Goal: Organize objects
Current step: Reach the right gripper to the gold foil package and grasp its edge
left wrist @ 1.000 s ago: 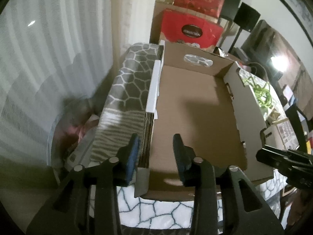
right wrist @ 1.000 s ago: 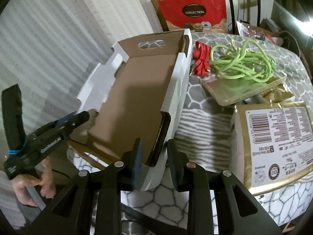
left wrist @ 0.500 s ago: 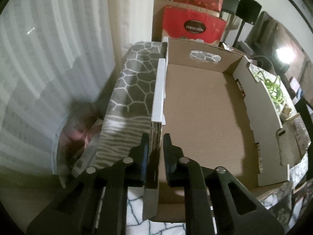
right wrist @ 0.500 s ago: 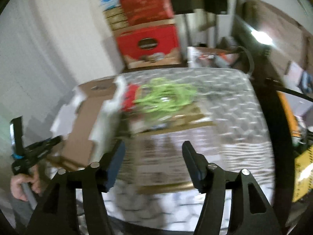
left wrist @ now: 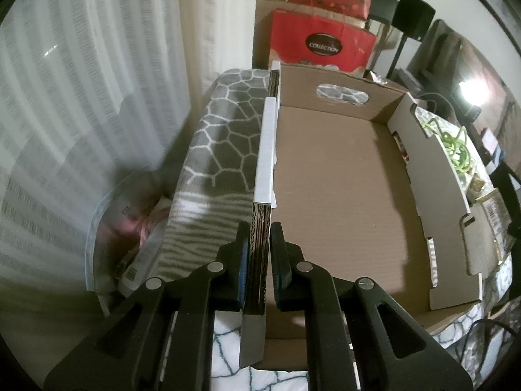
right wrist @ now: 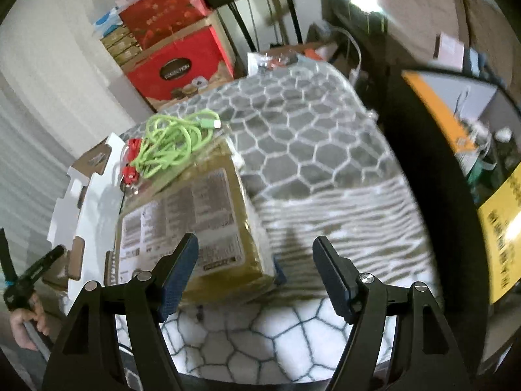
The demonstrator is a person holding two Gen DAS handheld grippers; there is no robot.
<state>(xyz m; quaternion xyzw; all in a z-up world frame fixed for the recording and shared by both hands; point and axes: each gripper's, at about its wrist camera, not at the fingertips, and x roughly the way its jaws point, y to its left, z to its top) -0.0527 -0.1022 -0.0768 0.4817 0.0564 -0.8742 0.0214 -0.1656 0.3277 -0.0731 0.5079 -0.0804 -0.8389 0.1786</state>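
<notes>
Closest to us, our left gripper (left wrist: 260, 260) is clamped on the left wall of the cardboard tray (left wrist: 338, 202), pads pinching the raw corrugated edge right at the near corner, and that is the first worry: we are holding one thin wall, so any pull could fold it or skew the whole tray on the patterned blanket (left wrist: 228, 137). The tray floor looks bare, so there is no weight to keep it planted. On the other side our right gripper (right wrist: 252, 277) hangs spread wide, holding nothing, just above the near end of the gold foil packet (right wrist: 182, 215). That packet is broad and glossy; if we close on its flat face the pads may skid off, and its near edge sits over soft fabric that gives way. Further out, the green cable (right wrist: 172, 140) and the red cable (right wrist: 132, 159) are heaped on the packet's far end, touching the tray's white outer wall (right wrist: 97, 189). Tip the packet while lifting and those cables slide off or snag the notched wall. Beyond, the red gift boxes (right wrist: 177, 68) stand well apart, no threat.
</notes>
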